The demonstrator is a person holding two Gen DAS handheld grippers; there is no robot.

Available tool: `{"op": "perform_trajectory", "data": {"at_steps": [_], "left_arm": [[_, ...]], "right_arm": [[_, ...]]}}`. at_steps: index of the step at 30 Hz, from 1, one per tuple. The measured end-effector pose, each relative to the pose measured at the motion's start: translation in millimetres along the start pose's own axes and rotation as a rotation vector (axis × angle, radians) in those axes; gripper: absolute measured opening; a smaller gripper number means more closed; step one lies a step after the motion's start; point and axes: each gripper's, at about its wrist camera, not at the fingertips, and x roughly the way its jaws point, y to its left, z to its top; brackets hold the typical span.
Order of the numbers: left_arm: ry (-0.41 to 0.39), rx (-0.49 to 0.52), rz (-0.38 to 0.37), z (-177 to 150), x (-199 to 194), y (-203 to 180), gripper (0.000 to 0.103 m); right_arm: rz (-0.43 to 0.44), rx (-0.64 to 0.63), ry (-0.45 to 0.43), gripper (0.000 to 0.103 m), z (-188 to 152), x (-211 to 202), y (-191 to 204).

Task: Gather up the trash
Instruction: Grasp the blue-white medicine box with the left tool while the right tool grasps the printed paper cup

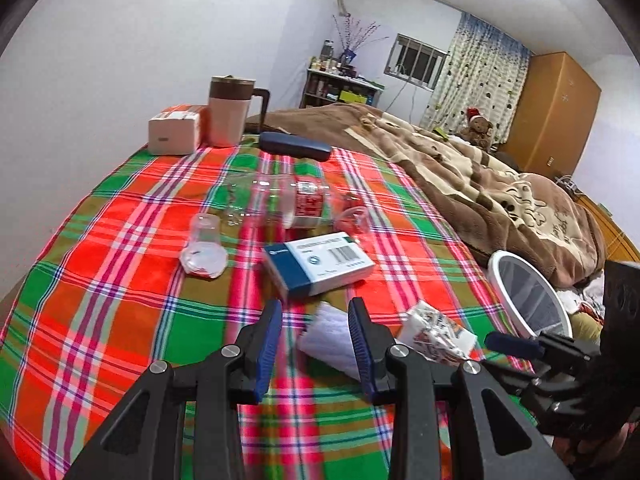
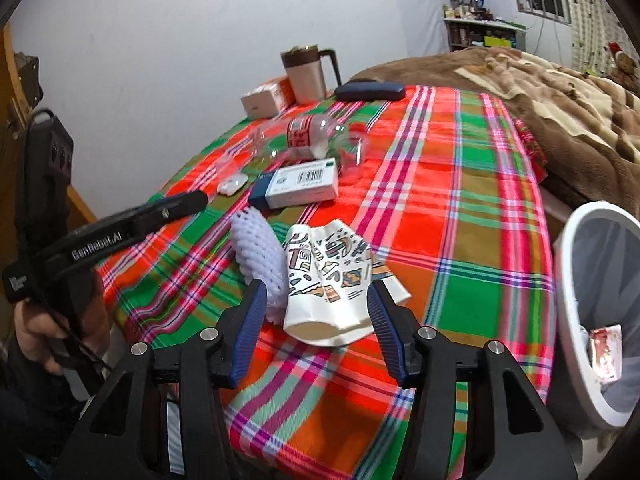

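On the plaid cloth [image 1: 120,248] lie a white foam net sleeve [image 1: 330,334], a crushed patterned paper cup [image 1: 436,332], a blue-and-white carton [image 1: 320,264], an empty clear bottle [image 1: 280,200] and a small clear cup [image 1: 204,248]. My left gripper [image 1: 316,338] is open, its jaws on either side of the foam sleeve. My right gripper [image 2: 316,312] is open, its jaws on either side of the crushed paper cup [image 2: 328,280], with the foam sleeve [image 2: 258,256] to its left. The white bin [image 2: 592,312] at the right holds a red wrapper [image 2: 606,350].
At the back stand a pink mug with a brown lid [image 1: 230,114], a small cardboard box [image 1: 174,132] and a dark glasses case [image 1: 294,146]. A brown blanket [image 1: 480,188] covers the bed to the right. The bin [image 1: 528,296] stands at the table's right edge.
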Motion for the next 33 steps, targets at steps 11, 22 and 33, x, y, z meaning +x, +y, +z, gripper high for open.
{"op": "perform_trajectory", "data": {"at_steps": [11,22,33], "left_arm": [[0.044,0.031,0.010,19.2,33.5,11.6,0.034],[0.092,0.162,-0.030,42.4,79.0,8.2,0.055],[0.178,0.278,-0.125,45.3,112.0,-1.9,0.067]], "right_arm": [[-0.048,0.026,0.021,0.025,4.0,11.3,-7.7],[-0.056,0.070,0.014,0.024,12.9,15.0,-23.7],[-0.045,0.086,0.020,0.024,14.0,16.8,-33.8]]}}
